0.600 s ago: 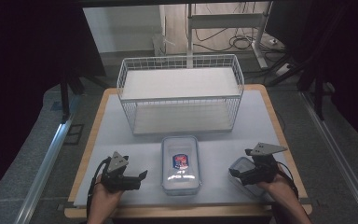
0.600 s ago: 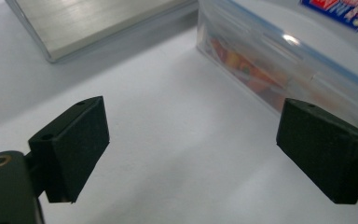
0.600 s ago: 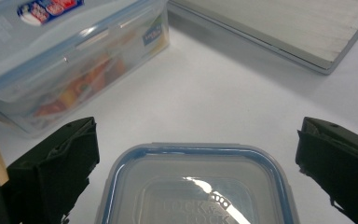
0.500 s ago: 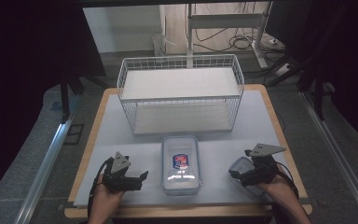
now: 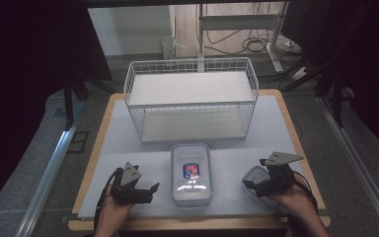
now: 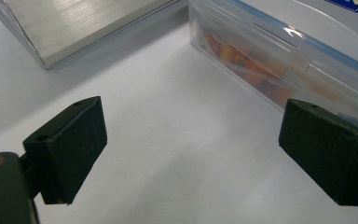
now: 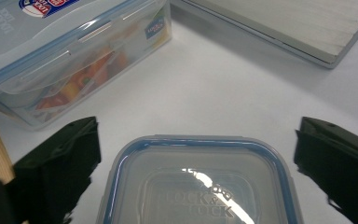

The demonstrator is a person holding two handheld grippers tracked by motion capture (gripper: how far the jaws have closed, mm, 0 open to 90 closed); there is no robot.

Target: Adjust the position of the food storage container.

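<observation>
A lab or test room set up for recording is shown, not a home. A wood-edged table [image 5: 109,123] covered by a plain white mat [image 5: 128,163] is placed on a grey floor, and dark curtains [image 5: 34,44] are hung on both sides as a screen. Aluminium rails [image 5: 49,168] are laid along the floor beside the table. Behind it, a metal desk frame [image 5: 237,22] and loose cables [image 5: 256,44] with a power strip [image 5: 288,44] are seen. Props are laid out neatly on the mat: a white wire basket [image 5: 191,98] and clear plastic food boxes [image 5: 191,174].
</observation>
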